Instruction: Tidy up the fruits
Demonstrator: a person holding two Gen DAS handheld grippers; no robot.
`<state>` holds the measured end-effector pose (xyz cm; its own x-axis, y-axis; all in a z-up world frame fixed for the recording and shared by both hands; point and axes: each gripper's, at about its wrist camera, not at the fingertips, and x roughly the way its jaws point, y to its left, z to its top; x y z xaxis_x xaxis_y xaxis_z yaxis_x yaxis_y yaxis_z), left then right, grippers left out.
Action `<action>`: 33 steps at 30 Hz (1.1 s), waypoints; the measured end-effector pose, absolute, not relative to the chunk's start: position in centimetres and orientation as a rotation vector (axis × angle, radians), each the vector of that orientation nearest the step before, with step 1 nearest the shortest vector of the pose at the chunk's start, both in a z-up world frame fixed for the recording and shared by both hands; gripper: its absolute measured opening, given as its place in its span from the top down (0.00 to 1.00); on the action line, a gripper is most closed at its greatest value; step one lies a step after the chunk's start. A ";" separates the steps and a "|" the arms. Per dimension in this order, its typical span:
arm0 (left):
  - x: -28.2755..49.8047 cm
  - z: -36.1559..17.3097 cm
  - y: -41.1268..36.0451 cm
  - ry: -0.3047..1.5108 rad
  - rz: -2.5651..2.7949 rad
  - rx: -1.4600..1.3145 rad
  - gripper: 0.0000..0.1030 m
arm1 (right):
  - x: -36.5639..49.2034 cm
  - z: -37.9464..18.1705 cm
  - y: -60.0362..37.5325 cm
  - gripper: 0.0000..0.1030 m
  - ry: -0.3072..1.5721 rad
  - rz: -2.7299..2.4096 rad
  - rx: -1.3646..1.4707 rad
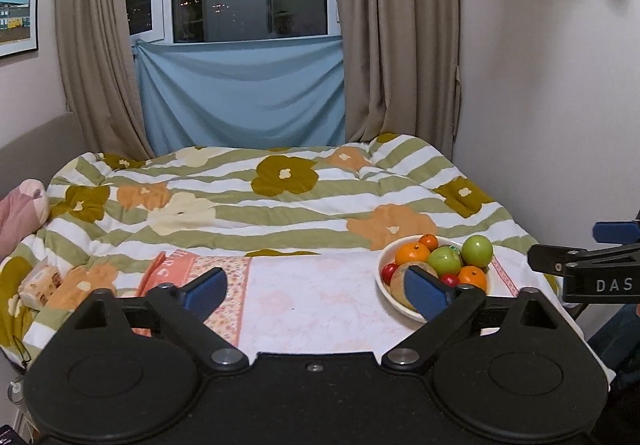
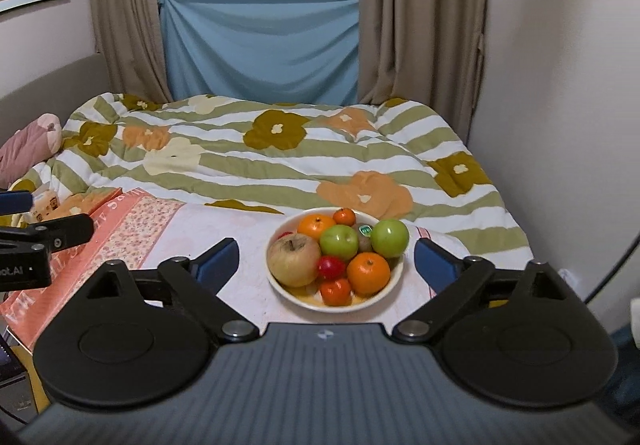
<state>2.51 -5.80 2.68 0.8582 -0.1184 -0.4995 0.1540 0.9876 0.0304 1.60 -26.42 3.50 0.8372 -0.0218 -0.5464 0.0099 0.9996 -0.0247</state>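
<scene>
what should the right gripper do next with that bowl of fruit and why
Probably ease the right gripper forward and down toward the green apple at the bowl rim. Its jaws are open and empty, the bowl sits centered ahead of it, and that apple lies on top, exposed. The left gripper is also open but off to the side.

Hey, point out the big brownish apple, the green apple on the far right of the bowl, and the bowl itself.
brownish apple (image 2: 293, 260), right wrist view, middle of its skin.
right green apple (image 2: 390, 238), right wrist view, centre of its front.
bowl (image 2: 352, 305), right wrist view, bare near rim.
</scene>
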 end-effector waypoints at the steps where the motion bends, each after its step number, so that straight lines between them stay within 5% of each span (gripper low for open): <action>1: 2.1 2.7 -5.6 0.518 -0.136 0.072 0.02 | 1.2 3.5 -26.2 0.00 0.584 -0.023 -0.020; 33: -0.1 1.7 -4.2 0.572 -0.140 0.063 0.01 | -1.8 3.0 -25.7 0.00 0.620 -0.075 -0.002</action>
<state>-0.11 -4.23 1.69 0.8316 -0.1142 -0.5435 0.1492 0.9886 0.0205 -1.81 -25.75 3.00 0.8110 -0.0709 -0.5807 0.0695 0.9973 -0.0248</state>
